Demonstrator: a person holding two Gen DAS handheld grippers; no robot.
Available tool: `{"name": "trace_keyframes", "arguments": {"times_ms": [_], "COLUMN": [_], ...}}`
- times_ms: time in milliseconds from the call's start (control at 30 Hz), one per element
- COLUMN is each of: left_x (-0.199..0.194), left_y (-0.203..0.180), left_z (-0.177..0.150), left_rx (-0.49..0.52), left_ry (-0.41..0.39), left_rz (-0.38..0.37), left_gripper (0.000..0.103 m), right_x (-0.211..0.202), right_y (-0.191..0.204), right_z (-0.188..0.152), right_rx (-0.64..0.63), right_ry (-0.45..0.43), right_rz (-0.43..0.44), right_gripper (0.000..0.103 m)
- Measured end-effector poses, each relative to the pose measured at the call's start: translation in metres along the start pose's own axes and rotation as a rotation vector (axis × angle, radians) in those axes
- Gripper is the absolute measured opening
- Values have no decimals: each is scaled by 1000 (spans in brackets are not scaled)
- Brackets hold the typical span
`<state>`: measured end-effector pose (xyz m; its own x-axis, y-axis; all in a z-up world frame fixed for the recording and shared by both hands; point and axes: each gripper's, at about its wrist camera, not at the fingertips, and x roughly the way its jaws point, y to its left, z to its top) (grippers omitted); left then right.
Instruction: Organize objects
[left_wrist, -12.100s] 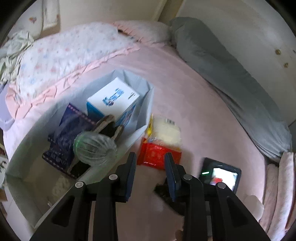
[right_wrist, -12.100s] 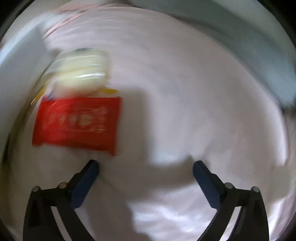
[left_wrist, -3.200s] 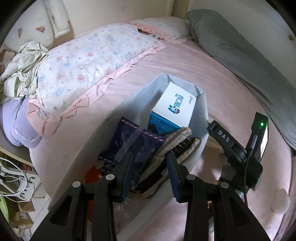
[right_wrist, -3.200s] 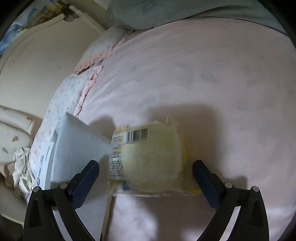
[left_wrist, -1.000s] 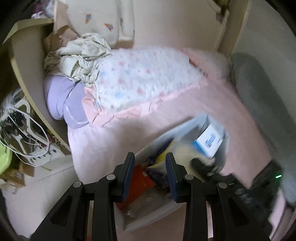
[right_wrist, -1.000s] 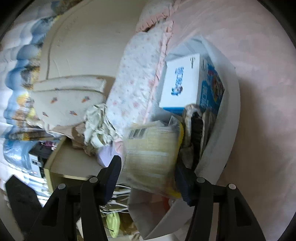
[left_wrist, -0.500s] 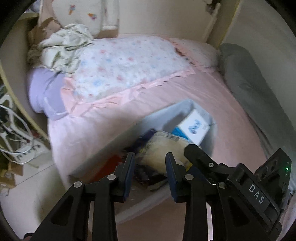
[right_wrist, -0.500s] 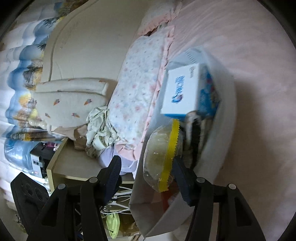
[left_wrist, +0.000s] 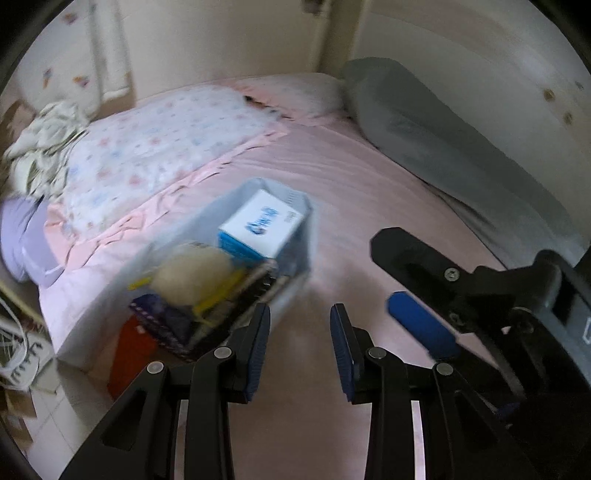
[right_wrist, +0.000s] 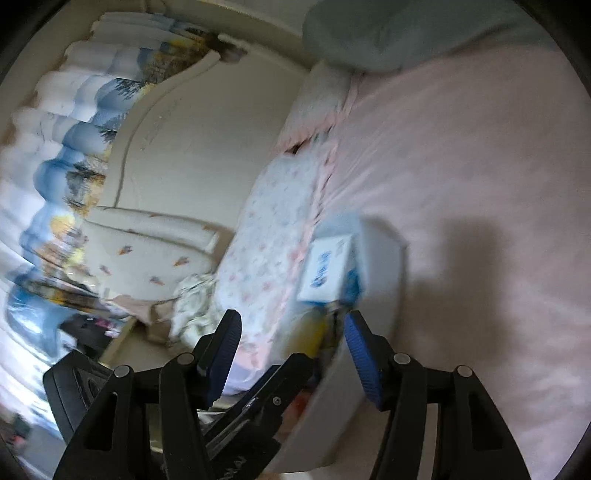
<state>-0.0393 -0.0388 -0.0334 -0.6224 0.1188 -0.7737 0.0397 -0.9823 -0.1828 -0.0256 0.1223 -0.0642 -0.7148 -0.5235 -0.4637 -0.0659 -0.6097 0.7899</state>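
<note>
Left gripper (left_wrist: 299, 339): empty, fingers parted a little, hanging above the pink sheet just right of the bin.
Right gripper (right_wrist: 291, 356): spread apart, nothing between the pads; also visible from the left wrist camera, on the right, with one blue pad showing.
Bin (left_wrist: 295, 236): pale grey fabric, set on the bed (left_wrist: 369, 184) near its edge, long axis running from the near bed edge up toward the pillows.
Contents: white-and-blue box (left_wrist: 264, 225) at the far end; yellowish packet (left_wrist: 195, 273) lying on top near the middle; dark blue printed pack (left_wrist: 162, 317) and something red (left_wrist: 129, 354) at the near end.
Bearing for next move: bin lies ahead and to the left of the left gripper, which looks nearer; from the right gripper it sits straight ahead between the fingers.
Left view only: the bin's inside and the packet at rest in it.
Right view only: headboard (right_wrist: 177, 155), floral pillow (right_wrist: 273, 229), bare sheet to the right; the packet is probably the blurred yellow patch beneath the box.
Progress: nothing loose visible on the sheet; sorting seems close to done.
</note>
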Motion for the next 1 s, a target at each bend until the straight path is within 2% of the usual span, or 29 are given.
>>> {"name": "trace_keyframes", "arguments": {"times_ms": [67,167,200,300,333,400,467,533,600,667,733,767,800,833,933,1000], "left_x": [-1,-6,-7,-2,1,9,23,37,54,75,96,109,107,106,108,107], "left_y": [-7,-16,-21,-42,-49,-52,-47,-43,-43,-42,-33,-26,-20,-19,-24,-23], "left_z": [-3,-6,-7,-17,-23,-37,-53,-68,-86,-105,-122,-130,-135,-137,-136,-135], "left_rx": [13,32,48,215,277,336,333,343,409,471,480,467,450,449,472,468], "left_ry": [-10,-30,-40,-73,-77,-39,5,6,2,45,92,121,43,27,36,34], "left_rz": [-18,-66,-79,-35,-47,-134,-212,-216,-185,-135,-92,-71,-93,-89,-61,-64], "left_gripper": [33,33,28,26,26,27,27,27,27,27,27,28,32,34,36,37], "right_x": [-14,-32,-36,-65,-77,-85,-88,-82,-64,-41,-20,-13,-7,0,9,8], "right_y": [-4,-6,-8,-26,-36,-46,-64,-79,-95,-113,-128,-128,-125,-124,-122,-124], "right_z": [1,1,-2,-9,-17,-32,-50,-65,-75,-84,-92,-99,-102,-103,-108,-109], "right_rx": [-15,-101,-139,-161,-166,-201,-242,-263,-276,-293,-296,-338,-363,-378,-406,-383], "right_ry": [-27,-63,-75,-189,-228,-256,-248,-225,-164,-88,-26,-55,-48,-32,-25,-30], "right_rz": [-45,-161,-209,-300,-361,-501,-592,-633,-674,-724,-773,-792,-808,-825,-879,-872], "right_gripper": [58,58,58,61,61,63,63,63,63,63,63,66,74,78,82,86]}}
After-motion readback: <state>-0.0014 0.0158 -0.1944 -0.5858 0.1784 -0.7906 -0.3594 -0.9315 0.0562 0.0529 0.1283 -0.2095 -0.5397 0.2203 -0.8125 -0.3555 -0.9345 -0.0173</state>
